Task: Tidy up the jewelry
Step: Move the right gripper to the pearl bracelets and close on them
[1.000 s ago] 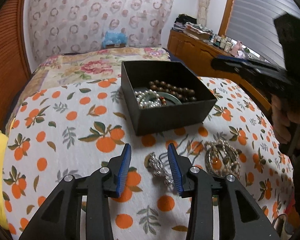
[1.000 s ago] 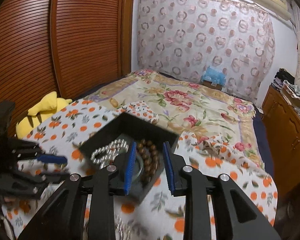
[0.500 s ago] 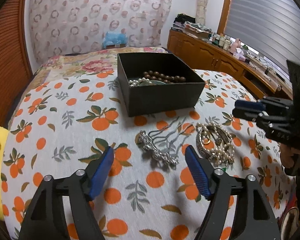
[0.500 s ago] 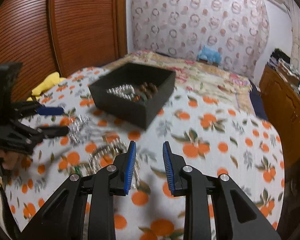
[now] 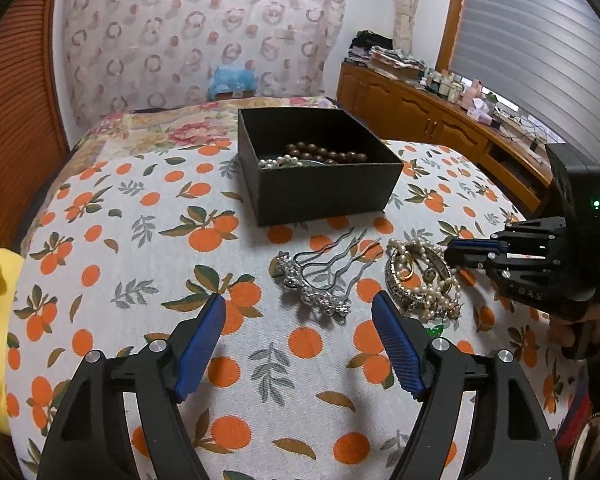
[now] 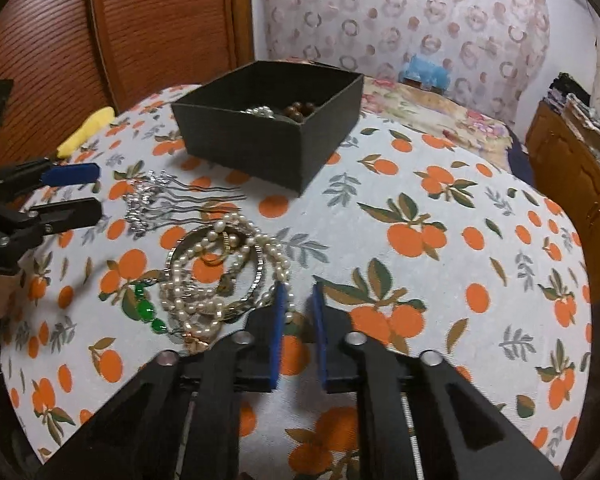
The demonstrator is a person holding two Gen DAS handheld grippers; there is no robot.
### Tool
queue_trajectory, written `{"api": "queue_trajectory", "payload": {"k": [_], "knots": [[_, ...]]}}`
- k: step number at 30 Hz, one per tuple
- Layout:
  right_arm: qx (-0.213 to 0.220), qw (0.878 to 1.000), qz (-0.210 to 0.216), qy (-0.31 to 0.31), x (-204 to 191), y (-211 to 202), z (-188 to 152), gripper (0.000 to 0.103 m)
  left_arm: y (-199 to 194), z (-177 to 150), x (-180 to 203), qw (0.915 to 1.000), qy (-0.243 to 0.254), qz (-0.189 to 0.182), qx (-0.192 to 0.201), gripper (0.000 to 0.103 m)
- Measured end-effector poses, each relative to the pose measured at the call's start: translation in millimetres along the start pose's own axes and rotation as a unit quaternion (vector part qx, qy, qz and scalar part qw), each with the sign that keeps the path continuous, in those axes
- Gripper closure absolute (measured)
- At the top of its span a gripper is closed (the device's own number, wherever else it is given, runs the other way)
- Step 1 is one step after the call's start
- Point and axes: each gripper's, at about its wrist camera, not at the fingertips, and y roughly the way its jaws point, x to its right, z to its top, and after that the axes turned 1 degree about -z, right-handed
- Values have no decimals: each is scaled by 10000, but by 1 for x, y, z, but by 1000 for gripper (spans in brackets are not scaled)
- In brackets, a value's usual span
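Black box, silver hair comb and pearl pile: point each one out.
black box (image 5: 324,196), left wrist view, on its near front wall.
silver hair comb (image 5: 314,294), left wrist view, on its jewelled top bar.
pearl pile (image 6: 216,280), right wrist view, on the tangled pearl strands.

Over the last second the left gripper (image 5: 299,322) has drawn back toward the near edge of the bed and spread its jaws from narrow to wide; the rhinestone hair comb (image 5: 320,280), earlier partly between its tips, now lies wholly beyond them. The right gripper (image 6: 298,292) has come down from above the black box (image 6: 268,128) to just beside the pearl pile (image 6: 220,276), on its right, and its jaw gap is unchanged, narrow.
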Motion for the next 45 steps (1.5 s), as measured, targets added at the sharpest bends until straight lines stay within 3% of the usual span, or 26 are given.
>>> {"api": "queue_trajectory", "payload": {"k": [8,14,20,31,33,40,41,45], "knots": [[220,9996,-72,143,10,-3,-7,98,19,6,4,9997,7,9,-224,31],[223,9996,-99,120,8,-3,-7,98,31,20,-5,9992,-313,220,-136,32],[225,9995,-235,12,6,-2,-6,98,42,18,-6,9986,-388,206,-305,53],[229,9995,-204,40,5,-2,-7,97,43,10,12,9985,-108,468,-250,57],[229,9995,-207,35,5,-2,-7,97,42,10,13,9988,-102,415,-239,66],[230,9995,-206,39,5,-2,-7,97,35,11,13,9992,-205,344,-52,75],[230,9995,-207,37,5,-2,-6,97,31,12,11,9991,-243,357,41,86],[230,9995,-205,39,5,-2,-7,97,26,14,11,9992,-242,302,99,90]]}}
